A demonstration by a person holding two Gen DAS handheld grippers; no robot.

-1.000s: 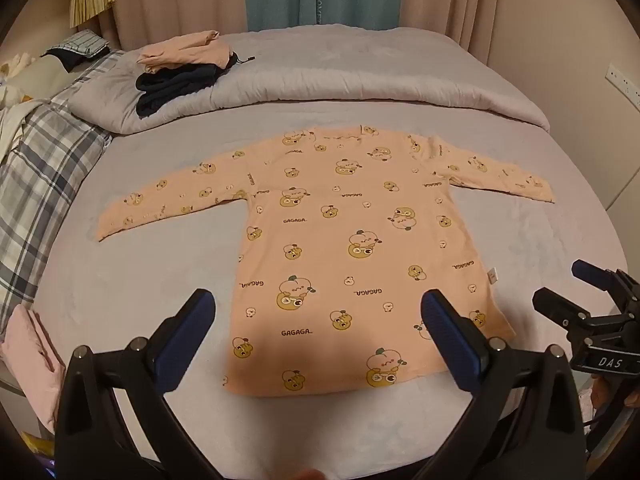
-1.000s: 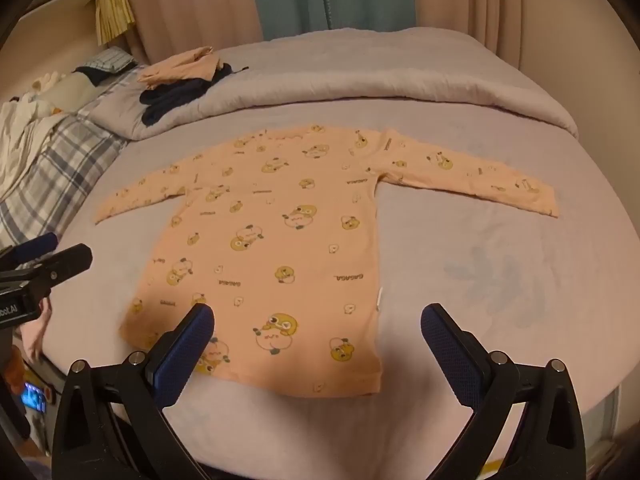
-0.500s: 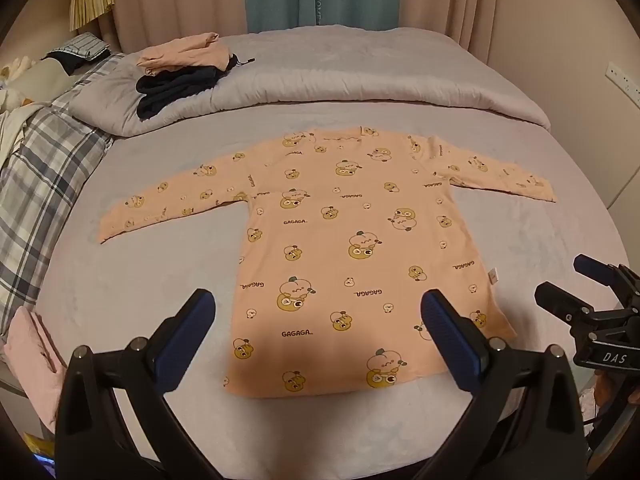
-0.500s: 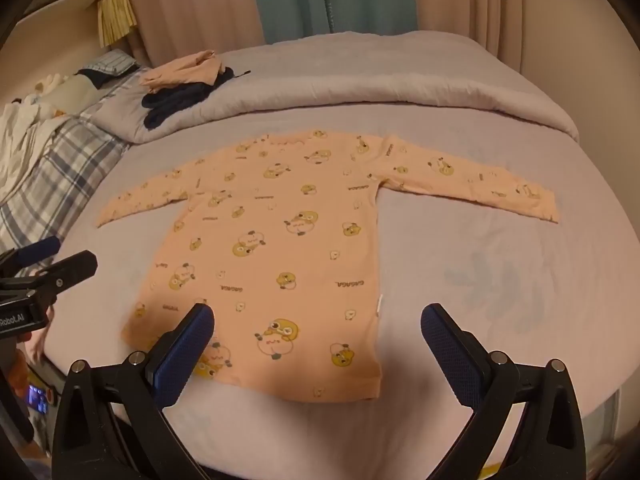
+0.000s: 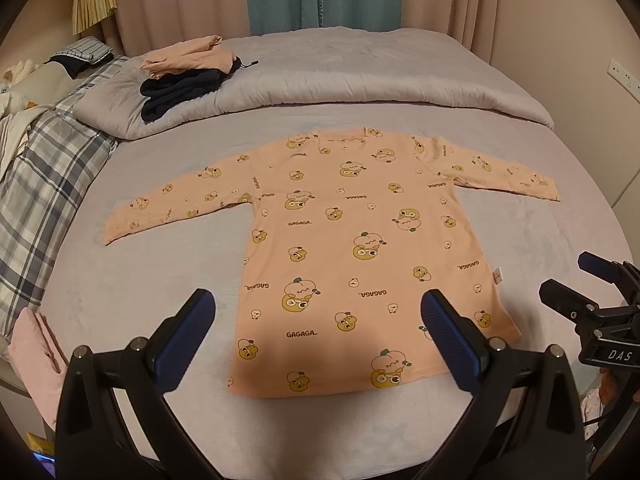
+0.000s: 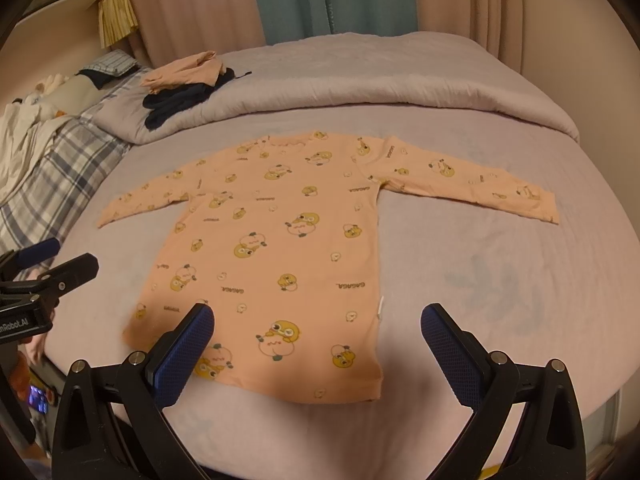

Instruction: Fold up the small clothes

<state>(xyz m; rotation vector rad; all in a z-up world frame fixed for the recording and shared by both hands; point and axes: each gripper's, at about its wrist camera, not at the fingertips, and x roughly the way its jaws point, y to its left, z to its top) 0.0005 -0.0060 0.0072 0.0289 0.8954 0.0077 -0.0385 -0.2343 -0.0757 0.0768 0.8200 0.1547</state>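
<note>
Here, in the left wrist view, we see the peach long-sleeved shirt (image 5: pixel 360 248) spread flat at the centre of the lilac bed (image 5: pixel 120 300), sleeves reaching toward 9 and 2 o'clock, hem toward 6. Our left gripper (image 5: pixel 318 332) hangs above the hem, released and empty; the right gripper (image 5: pixel 584 284) shows at 3 o'clock, also spread. A stack of folded clothes (image 5: pixel 188 74) sits at 11 o'clock on the duvet. In the right wrist view, the right gripper (image 6: pixel 318 332) hovers released over the shirt's (image 6: pixel 280 248) lower right corner, while the left gripper (image 6: pixel 52 264) sits at 9 o'clock.
</note>
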